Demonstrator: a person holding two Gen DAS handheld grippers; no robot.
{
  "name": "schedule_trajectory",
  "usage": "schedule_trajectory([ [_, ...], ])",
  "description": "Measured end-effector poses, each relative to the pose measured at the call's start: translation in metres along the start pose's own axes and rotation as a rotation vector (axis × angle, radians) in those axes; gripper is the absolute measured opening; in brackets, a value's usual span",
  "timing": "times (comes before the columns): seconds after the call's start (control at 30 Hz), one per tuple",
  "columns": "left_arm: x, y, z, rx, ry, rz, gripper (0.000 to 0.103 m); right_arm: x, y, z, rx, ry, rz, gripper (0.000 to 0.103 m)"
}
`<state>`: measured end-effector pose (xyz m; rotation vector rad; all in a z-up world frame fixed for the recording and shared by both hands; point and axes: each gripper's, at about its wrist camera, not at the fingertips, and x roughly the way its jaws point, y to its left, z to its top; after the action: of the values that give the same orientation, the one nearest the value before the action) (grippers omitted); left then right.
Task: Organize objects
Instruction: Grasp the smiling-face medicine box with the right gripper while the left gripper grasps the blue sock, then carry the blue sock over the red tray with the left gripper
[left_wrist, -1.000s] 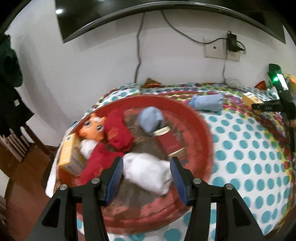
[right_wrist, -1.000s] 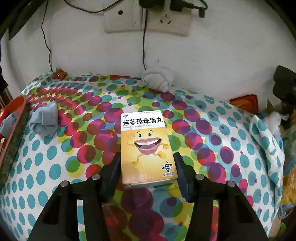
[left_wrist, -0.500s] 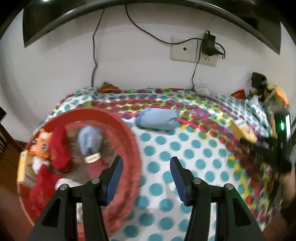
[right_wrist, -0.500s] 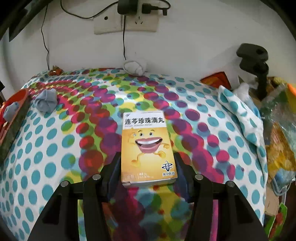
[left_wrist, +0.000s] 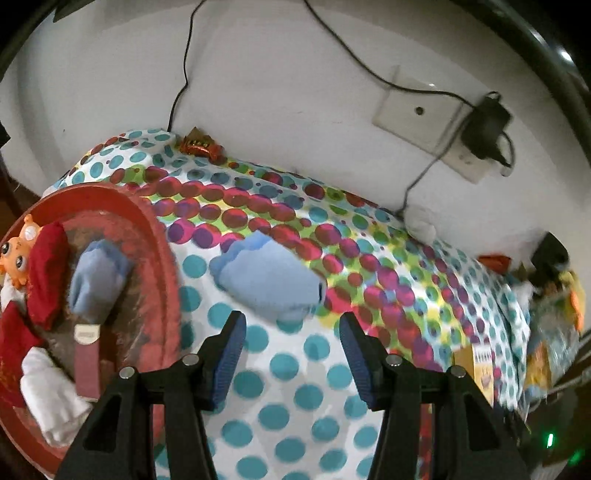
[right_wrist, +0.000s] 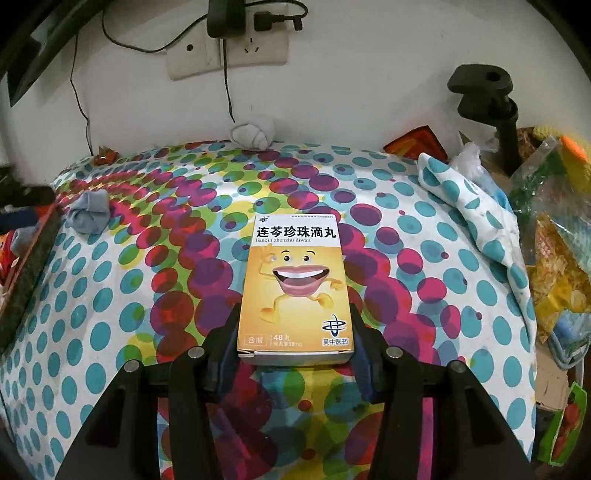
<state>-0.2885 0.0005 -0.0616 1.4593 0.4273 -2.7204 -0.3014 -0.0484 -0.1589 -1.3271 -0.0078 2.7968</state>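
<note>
Right gripper (right_wrist: 293, 334) clamped on a yellow medicine box (right_wrist: 295, 288); left gripper (left_wrist: 291, 341) spread wide and empty just short of a blue sock roll (left_wrist: 267, 278).

The right pads press the flat cardboard box's long sides; its glossy face shows a cartoon mouth and Chinese print. The left's blue ribbed pads stand apart over bare cloth, the soft rolled sock lying just beyond their tips. Left of it, a round red tray (left_wrist: 162, 254) holds another blue sock, red and white socks and an orange toy. All sit on a smooth tablecloth (right_wrist: 110, 295) printed with teal, magenta and green dots, against a white wall with a socket plate (right_wrist: 225, 51) and trailing cables. A white sock ball (right_wrist: 253, 134) lies at the wall.
</note>
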Motion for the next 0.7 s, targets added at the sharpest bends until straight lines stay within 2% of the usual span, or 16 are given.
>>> schedule_trajectory([
  [0.07, 0.012, -0.002, 0.008, -0.026, 0.022, 0.003, 0.054, 0.017, 0.056, 0.009, -0.012, -0.002, 0.002, 0.048],
  [0.13, 0.024, -0.001, 0.015, -0.078, 0.043, 0.011, 0.054, 0.028, 0.094, 0.016, -0.022, -0.002, 0.006, 0.048],
  [0.17, 0.030, 0.000, 0.017, -0.101, 0.050, 0.030, 0.054, 0.037, 0.126, 0.022, -0.025, -0.002, 0.010, 0.048],
  [0.2, 0.036, 0.001, 0.019, -0.123, 0.060, 0.058, 0.054, 0.039, 0.132, 0.023, -0.026, 0.000, 0.018, 0.048],
  [0.23, 0.039, 0.002, 0.020, -0.142, 0.062, 0.079, 0.054, 0.051, 0.168, 0.030, -0.024, 0.001, 0.019, 0.048],
  [0.3, 0.047, 0.002, 0.022, -0.160, 0.053, 0.116, 0.054, 0.050, 0.167, 0.029, -0.021, 0.002, 0.026, 0.048],
  [0.4, 0.054, -0.001, 0.023, -0.153, 0.037, 0.146, 0.056, 0.077, 0.250, 0.044, -0.008, 0.009, 0.041, 0.048],
  [0.47, 0.060, -0.004, 0.022, -0.144, 0.035, 0.160, 0.058, 0.079, 0.261, 0.045, -0.006, 0.006, 0.041, 0.048],
  [0.5, 0.062, -0.004, 0.020, -0.149, 0.029, 0.165, 0.058, 0.088, 0.286, 0.049, -0.006, 0.007, 0.041, 0.048],
  [0.6, 0.069, -0.006, 0.017, -0.150, 0.028, 0.171, 0.058, 0.094, 0.311, 0.053, -0.005, 0.007, 0.040, 0.048],
  [0.7, 0.076, -0.009, 0.016, -0.135, 0.032, 0.176, 0.058, 0.096, 0.321, 0.054, -0.003, 0.007, 0.040, 0.048],
])
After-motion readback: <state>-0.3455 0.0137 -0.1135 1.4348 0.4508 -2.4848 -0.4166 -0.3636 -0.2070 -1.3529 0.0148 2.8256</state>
